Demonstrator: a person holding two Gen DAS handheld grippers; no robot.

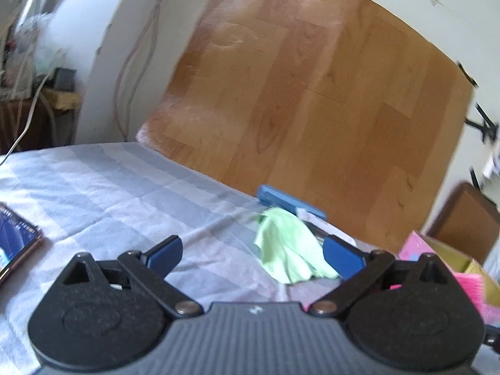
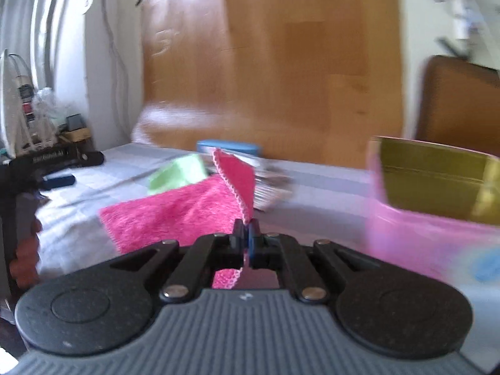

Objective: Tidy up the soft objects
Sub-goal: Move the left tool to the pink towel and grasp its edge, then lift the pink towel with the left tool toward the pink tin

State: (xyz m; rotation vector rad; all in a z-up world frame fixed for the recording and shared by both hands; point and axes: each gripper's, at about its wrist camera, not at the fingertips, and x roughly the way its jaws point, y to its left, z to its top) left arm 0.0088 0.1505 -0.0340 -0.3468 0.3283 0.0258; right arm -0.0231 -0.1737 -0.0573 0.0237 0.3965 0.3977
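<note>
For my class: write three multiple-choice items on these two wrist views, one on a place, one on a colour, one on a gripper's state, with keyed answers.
1. Where does the green cloth lie?
A. on the striped bedsheet
B. in the box
C. on the floor

2. What colour is the cloth in the right gripper?
A. blue
B. pink
C. white

3. How do the left gripper's jaws stand?
A. shut on a cloth
B. shut, empty
C. open

Answers:
1 A, the green cloth rests on the bedsheet.
2 B, the right gripper pinches the pink cloth.
3 C, the left gripper shows a wide gap.
</note>
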